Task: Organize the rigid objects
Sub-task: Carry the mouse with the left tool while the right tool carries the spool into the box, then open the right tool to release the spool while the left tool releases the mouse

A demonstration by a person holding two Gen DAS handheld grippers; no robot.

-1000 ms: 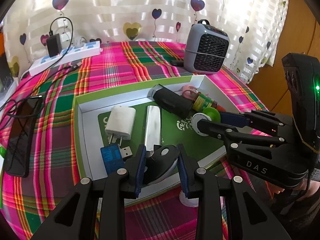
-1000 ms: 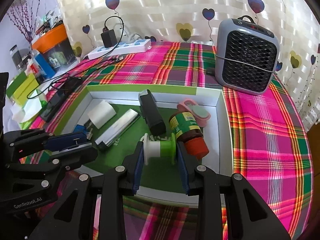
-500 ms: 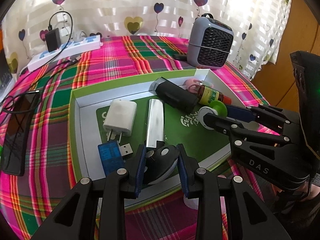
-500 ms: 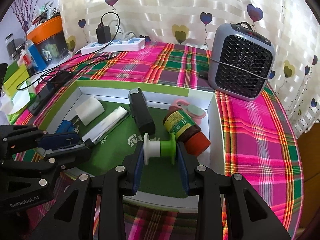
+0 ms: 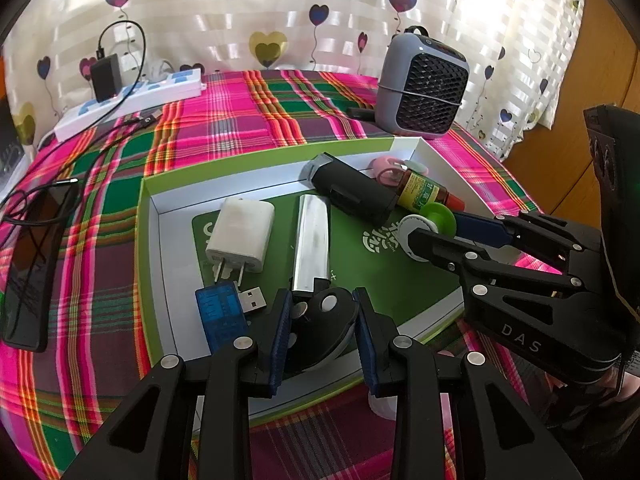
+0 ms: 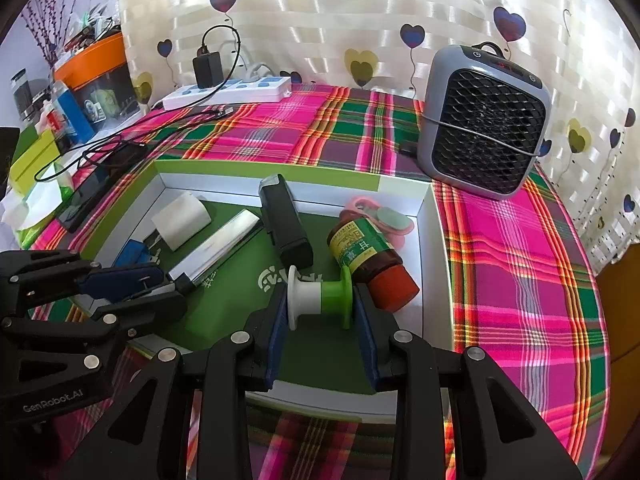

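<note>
A green-rimmed white box (image 5: 160, 216) (image 6: 436, 248) lies on the plaid table. In it lie a white charger (image 5: 240, 236), a blue USB stick (image 5: 220, 312), a silver bar (image 5: 310, 240), a black case (image 5: 352, 196) and a brown bottle (image 6: 368, 256). My left gripper (image 5: 320, 332) is shut on a black rounded gadget (image 5: 320, 328) above the box's near edge. My right gripper (image 6: 322, 320) is shut on a white-and-green spool (image 6: 320, 298), held above the box's green floor next to the bottle.
A grey fan heater (image 6: 484, 120) stands behind the box at the right. A white power strip (image 5: 128, 100) with cables lies at the back left. A dark phone (image 5: 32, 272) lies left of the box. Clutter and an orange bin (image 6: 92, 56) stand far left.
Both grippers have drawn back and up a little with their objects still held. The box contents have not moved.
</note>
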